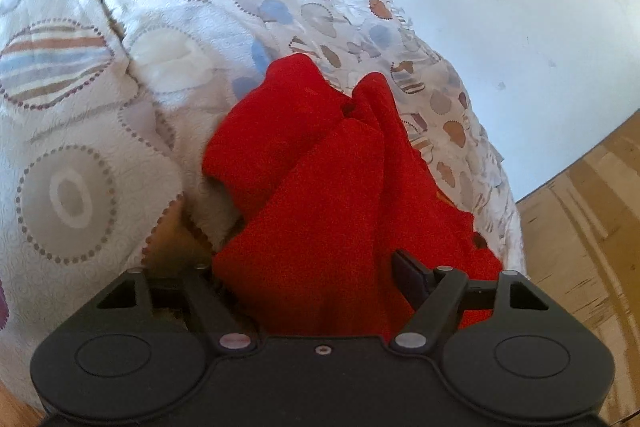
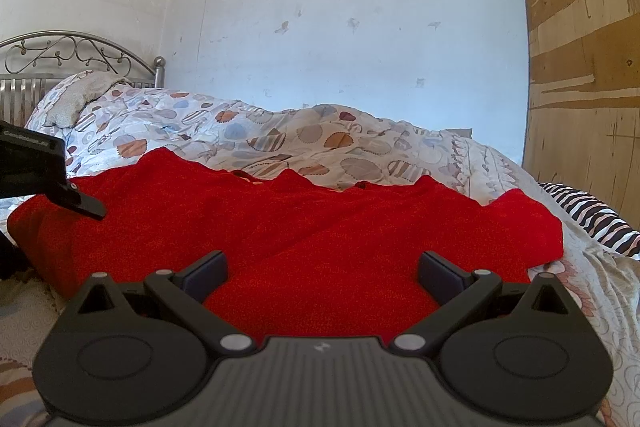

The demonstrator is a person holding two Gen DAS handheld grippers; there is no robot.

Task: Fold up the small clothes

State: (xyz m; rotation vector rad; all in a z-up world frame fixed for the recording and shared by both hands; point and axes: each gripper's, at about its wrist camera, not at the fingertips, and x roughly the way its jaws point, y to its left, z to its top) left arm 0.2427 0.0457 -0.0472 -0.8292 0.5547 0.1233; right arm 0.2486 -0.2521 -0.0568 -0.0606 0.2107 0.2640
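Left gripper (image 1: 316, 279) over red garment (image 1: 320, 187), cloth bunched up between its fingers; only one finger pad (image 1: 412, 277) visible, the other hidden by cloth, so spread or pinching cannot be told from this view. Same left gripper (image 2: 86, 205) seen at far left of right wrist view, one finger lying on the garment's left end. Right gripper (image 2: 322, 273) spread wide, fingers (image 2: 206, 273) apart and low over the near edge of red garment (image 2: 280, 227), cloth between them but not pinched. Garment spread across patterned quilt (image 2: 320, 143) on bed, far edge wavy, right end just short of striped cloth (image 2: 592, 219). Metal headboard (image 2: 76, 55) at upper left, marked white wall (image 2: 340, 27) behind, wooden board (image 2: 584, 47) at right.
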